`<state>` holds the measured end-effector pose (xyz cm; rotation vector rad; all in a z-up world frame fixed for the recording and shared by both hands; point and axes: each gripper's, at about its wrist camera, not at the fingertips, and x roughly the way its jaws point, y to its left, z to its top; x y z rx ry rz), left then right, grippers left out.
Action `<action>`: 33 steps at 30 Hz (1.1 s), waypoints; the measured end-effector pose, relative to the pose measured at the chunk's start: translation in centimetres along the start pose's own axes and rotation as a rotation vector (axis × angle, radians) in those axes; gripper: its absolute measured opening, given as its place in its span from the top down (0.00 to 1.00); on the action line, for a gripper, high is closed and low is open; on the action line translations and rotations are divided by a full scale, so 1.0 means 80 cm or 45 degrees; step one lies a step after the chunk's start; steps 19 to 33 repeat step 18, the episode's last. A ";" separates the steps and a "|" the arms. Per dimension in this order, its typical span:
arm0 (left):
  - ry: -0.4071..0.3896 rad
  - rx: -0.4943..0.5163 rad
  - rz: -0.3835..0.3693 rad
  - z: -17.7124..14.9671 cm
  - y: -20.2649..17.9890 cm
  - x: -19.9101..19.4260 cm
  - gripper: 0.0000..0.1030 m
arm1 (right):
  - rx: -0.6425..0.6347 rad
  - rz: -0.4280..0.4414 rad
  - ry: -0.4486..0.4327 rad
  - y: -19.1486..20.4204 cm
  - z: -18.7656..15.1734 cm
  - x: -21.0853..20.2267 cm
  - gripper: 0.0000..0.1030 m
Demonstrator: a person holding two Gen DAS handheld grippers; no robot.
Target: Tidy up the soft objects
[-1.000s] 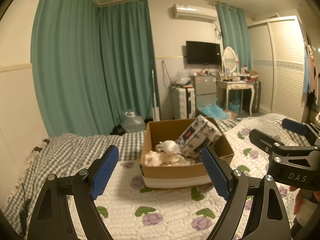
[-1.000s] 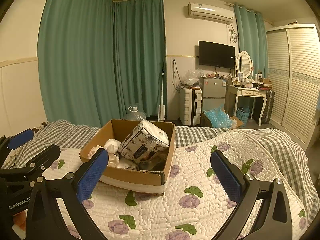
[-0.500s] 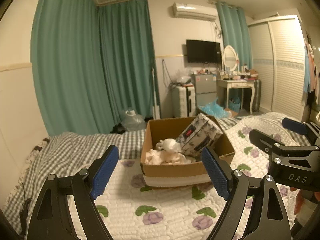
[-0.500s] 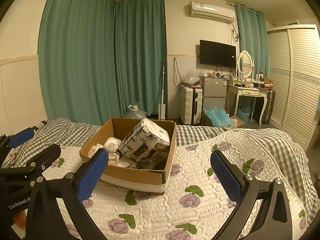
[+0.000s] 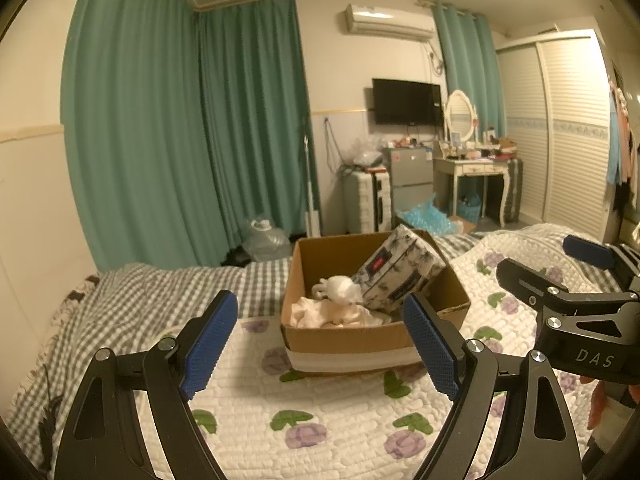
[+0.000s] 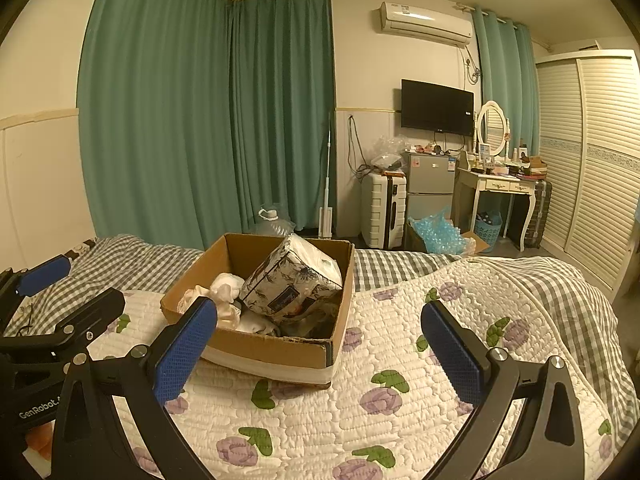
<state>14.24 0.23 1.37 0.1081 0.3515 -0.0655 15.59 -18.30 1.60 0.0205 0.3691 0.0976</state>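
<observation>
We count one cardboard box [image 5: 352, 336] on the bed [image 5: 320, 420], and inside it one patterned tissue pack [image 5: 400, 272], one white plush toy [image 5: 338, 288] and a pale cloth heap [image 5: 320, 314] we cannot split into pieces. We count two tools, the left tool [image 5: 320, 344] and the right tool [image 6: 320, 344].

"DAS" on right gripper [image 5: 592, 276] ("GenRobot" on left gripper [image 6: 48, 312])
</observation>
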 end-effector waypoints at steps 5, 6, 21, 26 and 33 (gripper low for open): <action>0.001 -0.001 0.000 0.000 0.000 0.000 0.17 | 0.001 -0.001 0.001 0.000 0.000 0.000 0.00; 0.000 0.000 -0.001 0.000 0.000 0.000 0.17 | 0.001 0.000 0.001 0.000 0.000 0.000 0.00; -0.017 -0.005 0.002 -0.004 0.000 -0.002 0.17 | -0.001 -0.001 0.003 0.001 -0.002 0.001 0.00; -0.017 -0.005 0.002 -0.004 0.000 -0.002 0.17 | -0.001 -0.001 0.003 0.001 -0.002 0.001 0.00; -0.017 -0.005 0.002 -0.004 0.000 -0.002 0.17 | -0.001 -0.001 0.003 0.001 -0.002 0.001 0.00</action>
